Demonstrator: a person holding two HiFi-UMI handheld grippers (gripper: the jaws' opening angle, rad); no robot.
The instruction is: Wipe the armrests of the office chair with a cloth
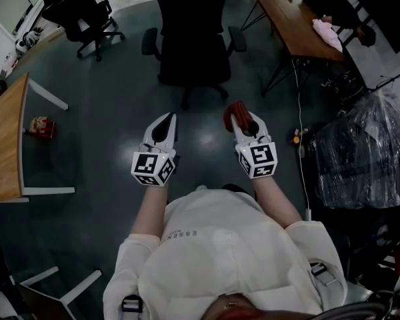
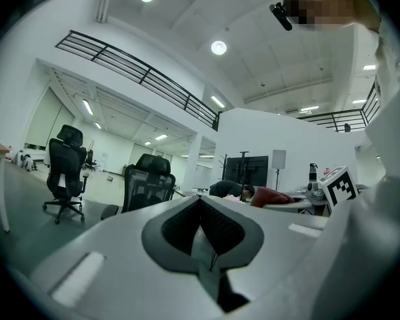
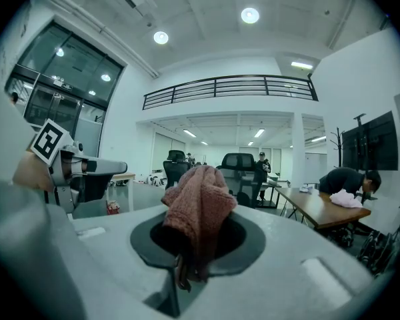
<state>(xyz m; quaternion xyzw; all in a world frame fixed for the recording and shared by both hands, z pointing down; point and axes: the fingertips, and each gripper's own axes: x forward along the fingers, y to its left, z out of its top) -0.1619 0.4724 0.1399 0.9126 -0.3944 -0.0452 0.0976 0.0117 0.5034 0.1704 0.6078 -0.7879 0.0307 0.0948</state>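
A black office chair (image 1: 192, 52) stands on the floor ahead of me, with an armrest on its left (image 1: 149, 43) and one on its right (image 1: 237, 39). My right gripper (image 1: 237, 117) is shut on a dark red cloth (image 1: 235, 109), which bunches up between the jaws in the right gripper view as the cloth (image 3: 199, 205). My left gripper (image 1: 167, 120) is shut with nothing in it, its jaws meeting in the left gripper view (image 2: 201, 199). Both grippers hover side by side, short of the chair. The chair (image 2: 147, 187) also shows in the left gripper view.
A second black chair (image 1: 80, 12) stands at the far left. A wooden desk (image 1: 295, 20) with a pink cloth (image 1: 328, 33) is at the right, and another wooden table (image 1: 5, 139) at the left. A plastic-covered bundle (image 1: 367, 152) sits at the right. A person leans over a desk (image 3: 350, 180).
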